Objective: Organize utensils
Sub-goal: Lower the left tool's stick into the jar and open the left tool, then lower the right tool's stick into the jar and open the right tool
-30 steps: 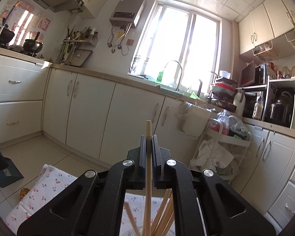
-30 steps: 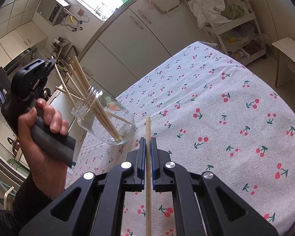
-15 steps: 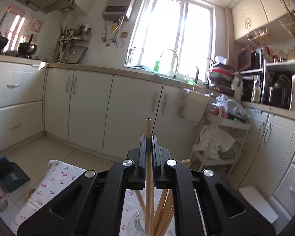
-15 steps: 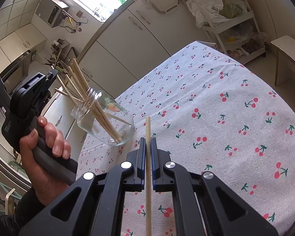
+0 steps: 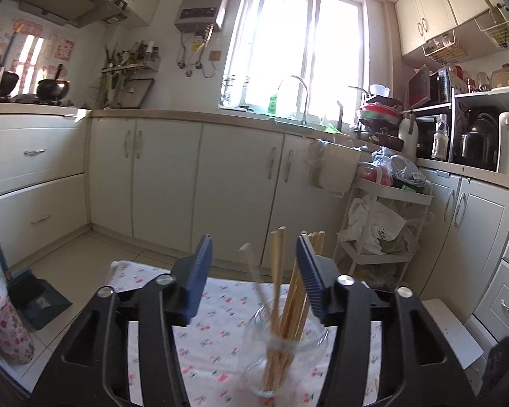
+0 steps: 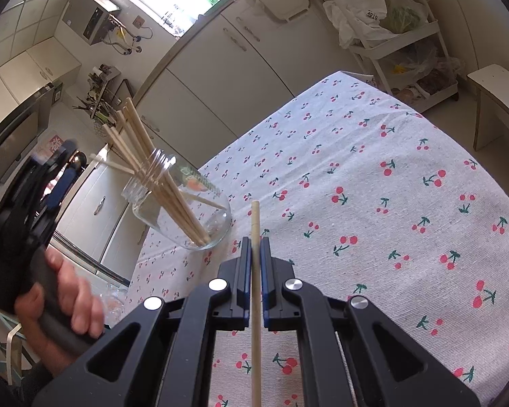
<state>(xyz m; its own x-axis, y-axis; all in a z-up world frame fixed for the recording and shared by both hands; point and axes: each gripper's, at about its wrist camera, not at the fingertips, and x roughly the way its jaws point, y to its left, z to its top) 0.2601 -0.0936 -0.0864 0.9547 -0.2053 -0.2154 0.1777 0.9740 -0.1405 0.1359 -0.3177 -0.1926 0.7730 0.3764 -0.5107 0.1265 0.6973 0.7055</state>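
A clear glass jar (image 5: pixel 285 349) stands on the cherry-print tablecloth (image 5: pixel 213 339) and holds several wooden chopsticks (image 5: pixel 276 271). My left gripper (image 5: pixel 254 271) is open and empty, just above and behind the jar, its jaws either side of the chopstick tops. In the right wrist view the jar (image 6: pixel 183 213) stands at the table's left side with the chopsticks (image 6: pixel 135 139) leaning left, and the left gripper (image 6: pixel 51 183) is beside it. My right gripper (image 6: pixel 254 247) is shut on one wooden chopstick (image 6: pixel 255 291), held above the tablecloth (image 6: pixel 373 203) to the right of the jar.
White kitchen cabinets (image 5: pixel 220 186) and a sink counter run behind the table. A white trolley (image 5: pixel 383 224) with bags stands at the right. A dustpan (image 5: pixel 34 298) lies on the floor at the left. A small white stool (image 6: pixel 495 101) stands past the table's far right corner.
My left gripper has opened and let go of its chopstick, which now stands in the jar with the others. The right gripper has stayed still with its chopstick.
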